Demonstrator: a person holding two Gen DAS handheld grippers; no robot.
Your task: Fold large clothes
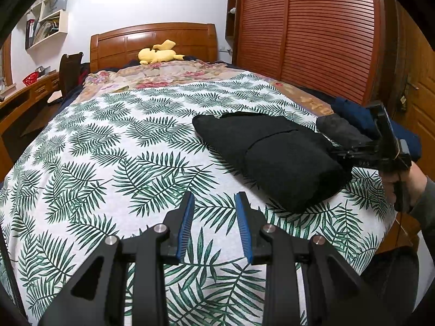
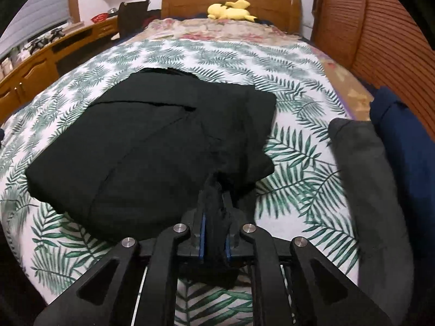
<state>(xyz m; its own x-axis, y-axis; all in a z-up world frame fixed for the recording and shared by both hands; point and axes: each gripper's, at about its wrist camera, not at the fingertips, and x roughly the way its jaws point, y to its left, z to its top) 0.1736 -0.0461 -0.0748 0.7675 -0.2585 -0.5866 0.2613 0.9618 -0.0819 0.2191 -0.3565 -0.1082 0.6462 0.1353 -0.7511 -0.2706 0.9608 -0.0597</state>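
Note:
A folded black garment (image 1: 274,152) lies on the leaf-print bedspread (image 1: 136,146) toward the bed's right side. In the right wrist view the same black garment (image 2: 141,146) fills the middle, and my right gripper (image 2: 214,198) is shut on a bunched corner of it at its near right edge. From the left wrist view the right gripper (image 1: 345,154) shows at the garment's right end, held by a person's hand (image 1: 407,187). My left gripper (image 1: 214,203) hovers over bare bedspread, left of the garment, its blue pads apart with nothing between them.
A folded grey garment (image 2: 364,168) and a folded navy one (image 2: 402,141) lie along the bed's right edge. A yellow plush toy (image 1: 159,53) sits by the wooden headboard (image 1: 152,40). A slatted wardrobe (image 1: 312,35) stands on the right, a wooden desk (image 1: 24,103) on the left.

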